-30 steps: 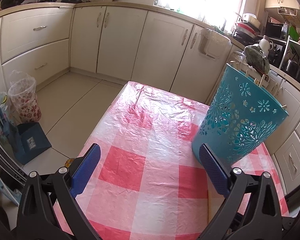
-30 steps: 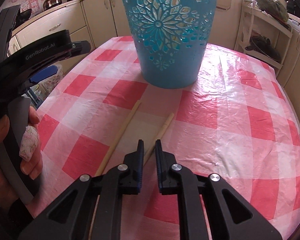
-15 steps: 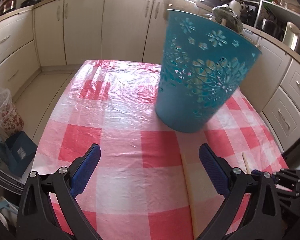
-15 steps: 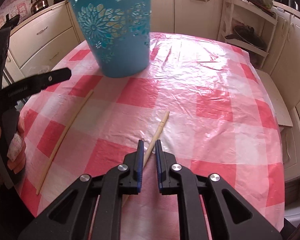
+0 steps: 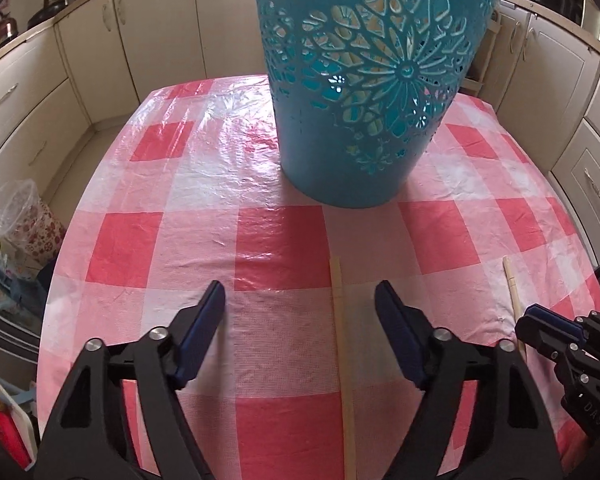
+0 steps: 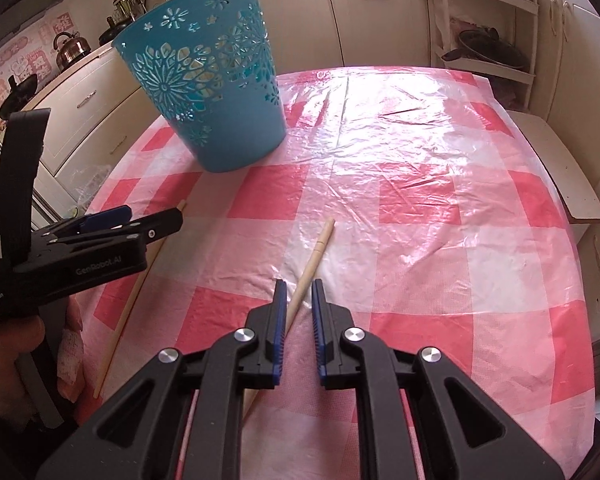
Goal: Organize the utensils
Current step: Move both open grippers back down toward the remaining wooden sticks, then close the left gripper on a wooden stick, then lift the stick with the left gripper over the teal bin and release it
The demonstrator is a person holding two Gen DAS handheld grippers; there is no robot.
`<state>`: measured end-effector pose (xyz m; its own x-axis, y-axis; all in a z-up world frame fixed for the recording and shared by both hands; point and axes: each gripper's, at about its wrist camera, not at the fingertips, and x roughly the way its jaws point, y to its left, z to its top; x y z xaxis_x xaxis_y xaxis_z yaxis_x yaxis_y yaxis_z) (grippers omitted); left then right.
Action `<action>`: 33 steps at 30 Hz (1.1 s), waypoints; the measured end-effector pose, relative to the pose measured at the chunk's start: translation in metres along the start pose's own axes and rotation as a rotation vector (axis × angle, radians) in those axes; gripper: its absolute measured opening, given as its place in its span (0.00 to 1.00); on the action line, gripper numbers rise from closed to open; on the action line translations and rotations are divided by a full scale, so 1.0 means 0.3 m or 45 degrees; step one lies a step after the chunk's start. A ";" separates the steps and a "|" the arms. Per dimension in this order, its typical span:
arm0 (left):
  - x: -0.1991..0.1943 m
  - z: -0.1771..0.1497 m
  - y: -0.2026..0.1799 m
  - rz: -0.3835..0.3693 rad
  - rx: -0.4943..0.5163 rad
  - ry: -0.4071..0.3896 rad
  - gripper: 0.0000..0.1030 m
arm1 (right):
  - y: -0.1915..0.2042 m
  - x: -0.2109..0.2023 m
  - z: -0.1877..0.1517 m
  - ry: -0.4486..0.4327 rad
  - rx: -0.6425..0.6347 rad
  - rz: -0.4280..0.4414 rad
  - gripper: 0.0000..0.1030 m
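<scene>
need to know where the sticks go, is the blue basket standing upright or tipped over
Upright. The blue basket stands on its narrow base on the checked tablecloth, open rim facing up.

Bright daylight – strong glare on plastic tablecloth (image 6: 400, 128); sharp focus, heavy fisheye bending, dark vignette at corners.

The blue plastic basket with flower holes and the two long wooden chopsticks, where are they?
blue plastic basket with flower holes (image 5: 364, 92), left wrist view, on its front wall.
left wooden chopstick (image 5: 342, 344), left wrist view, mid-shaft.
right wooden chopstick (image 6: 314, 260), right wrist view, upper shaft.
</scene>
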<state>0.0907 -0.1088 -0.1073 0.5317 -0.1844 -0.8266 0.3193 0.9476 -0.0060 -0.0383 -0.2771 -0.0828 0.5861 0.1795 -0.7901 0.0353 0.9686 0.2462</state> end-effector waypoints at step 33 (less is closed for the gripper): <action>-0.019 0.010 0.041 -0.054 -0.029 -0.003 0.05 | 0.065 0.051 0.054 0.081 -0.220 -0.017 0.10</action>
<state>0.0941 -0.0969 -0.1010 0.5198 -0.2250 -0.8241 0.3236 0.9447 -0.0538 -0.0157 -0.2583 -0.0810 0.5338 0.1716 -0.8280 -0.0998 0.9851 0.1398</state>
